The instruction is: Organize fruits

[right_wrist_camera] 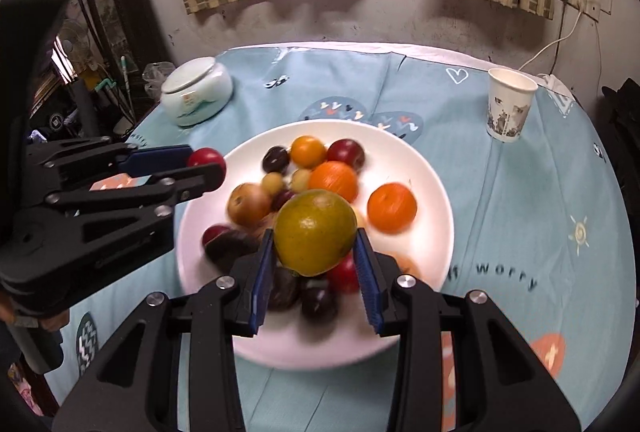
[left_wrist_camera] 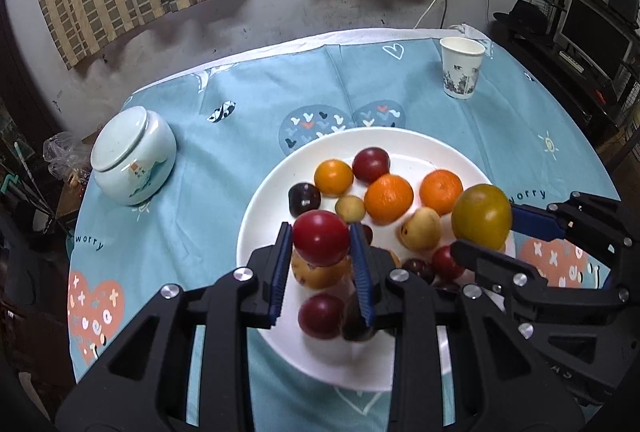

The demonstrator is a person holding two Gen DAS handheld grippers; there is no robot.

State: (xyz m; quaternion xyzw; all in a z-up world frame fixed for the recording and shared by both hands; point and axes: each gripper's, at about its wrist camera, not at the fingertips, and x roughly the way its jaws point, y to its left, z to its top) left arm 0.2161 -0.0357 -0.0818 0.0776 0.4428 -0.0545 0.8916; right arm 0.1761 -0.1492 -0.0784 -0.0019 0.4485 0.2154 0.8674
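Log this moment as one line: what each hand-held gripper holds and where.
left hand-held gripper: shut on red plum | right hand-held gripper: shut on green-yellow citrus | both above white plate of fruit

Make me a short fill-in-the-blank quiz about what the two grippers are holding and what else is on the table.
1. The left gripper is shut on a ____ plum.
2. The right gripper holds a yellow-green ____.
3. The other fruit lies on a white ____.
4. Near the table's far right edge stands a paper ____.

Missing words: red; citrus fruit; plate; cup
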